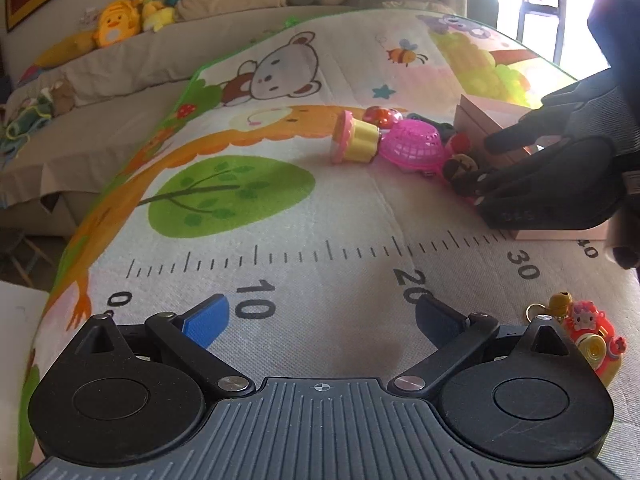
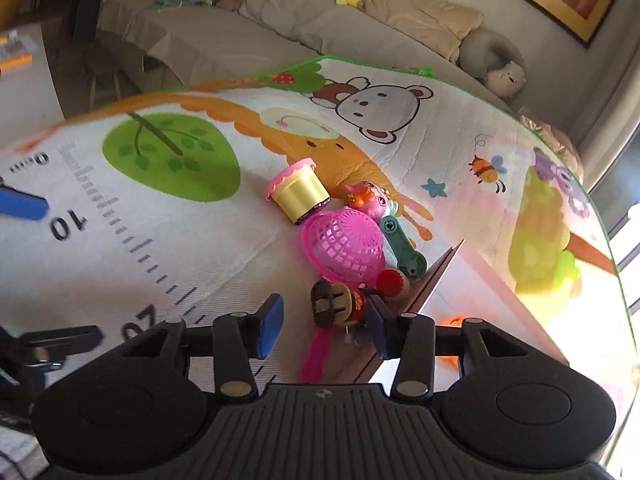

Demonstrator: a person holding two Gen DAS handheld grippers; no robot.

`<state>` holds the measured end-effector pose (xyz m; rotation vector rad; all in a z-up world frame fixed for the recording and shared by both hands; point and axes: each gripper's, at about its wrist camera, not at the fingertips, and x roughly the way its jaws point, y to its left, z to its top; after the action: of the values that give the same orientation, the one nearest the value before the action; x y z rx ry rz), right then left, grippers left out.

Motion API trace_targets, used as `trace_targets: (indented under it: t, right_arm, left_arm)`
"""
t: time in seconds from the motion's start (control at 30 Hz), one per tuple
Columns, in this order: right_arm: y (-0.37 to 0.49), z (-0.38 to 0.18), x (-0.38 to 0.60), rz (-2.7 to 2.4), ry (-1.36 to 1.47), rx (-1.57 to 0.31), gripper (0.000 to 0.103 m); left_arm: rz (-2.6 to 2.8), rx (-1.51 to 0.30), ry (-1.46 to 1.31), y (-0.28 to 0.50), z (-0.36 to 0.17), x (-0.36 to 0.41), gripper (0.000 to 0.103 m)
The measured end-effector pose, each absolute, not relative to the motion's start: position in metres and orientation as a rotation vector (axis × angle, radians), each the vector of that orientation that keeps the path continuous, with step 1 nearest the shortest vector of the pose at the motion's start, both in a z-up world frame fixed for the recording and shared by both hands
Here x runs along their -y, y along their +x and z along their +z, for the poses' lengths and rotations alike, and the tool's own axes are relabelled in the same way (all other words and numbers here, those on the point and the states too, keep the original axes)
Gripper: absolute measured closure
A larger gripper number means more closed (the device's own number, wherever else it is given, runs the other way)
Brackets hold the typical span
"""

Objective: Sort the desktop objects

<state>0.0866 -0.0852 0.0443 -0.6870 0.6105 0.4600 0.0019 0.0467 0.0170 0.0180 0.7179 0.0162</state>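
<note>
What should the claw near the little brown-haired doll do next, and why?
Probably close gently on the small doll. The right gripper has its jaws apart with the doll between them, not pinched yet, and the pink box waits right beside it.

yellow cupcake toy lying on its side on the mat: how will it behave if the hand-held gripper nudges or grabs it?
The yellow cupcake toy lies on its side on the mat, so a nudge would probably roll it, likely in a curve since its pink top flares wider. It looks like hollow moulded plastic, so probably light and stiff. The ribbed wall may give the pads some grip, though it could squirt out.
</note>
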Motion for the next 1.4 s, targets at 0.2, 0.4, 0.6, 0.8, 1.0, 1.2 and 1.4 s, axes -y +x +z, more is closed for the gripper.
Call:
trace_targets:
  t: [0.2, 0.4, 0.6, 0.8, 1.0, 1.2, 1.4]
  right_arm:
    - [0.106, 0.013, 0.065, 0.344, -0.835, -0.623, 0.061]
    - [0.094, 0.022, 0.064, 0.374, -0.841, -0.589, 0.079]
    - [0.058, 0.051, 0.075, 0.506, -0.666, -0.601, 0.081]
    - [0.002, 0.068, 0.095, 0.819, -0.457, -0.684, 0.08]
    - [-0.017, 0.07, 0.131, 0.749, -0.338, -0.671, 0.063]
    - [-0.029, 0.047, 0.179, 0.602, -0.27, -0.741, 0.038]
    - [-0.035, 0.035, 0.21, 0.491, -0.294, -0.694, 0.022]
  left_arm:
    - [0.028, -0.693, -0.007, -0.005, 0.019, -0.062, 0.001]
    - [0.038, -0.69, -0.036, -0.01, 0.019, -0.072, 0.001]
    - [0.064, -0.682, -0.053, -0.013, 0.022, -0.079, 0.001]
    - [0.097, -0.683, -0.074, -0.012, 0.024, -0.088, 0.001]
    - [0.044, -0.704, -0.068, -0.015, 0.022, -0.075, 0.001]
    - [0.004, -0.703, -0.062, -0.017, 0.024, -0.058, 0.001]
    - [-0.048, -0.704, -0.028, -0.022, 0.027, -0.04, 0.001]
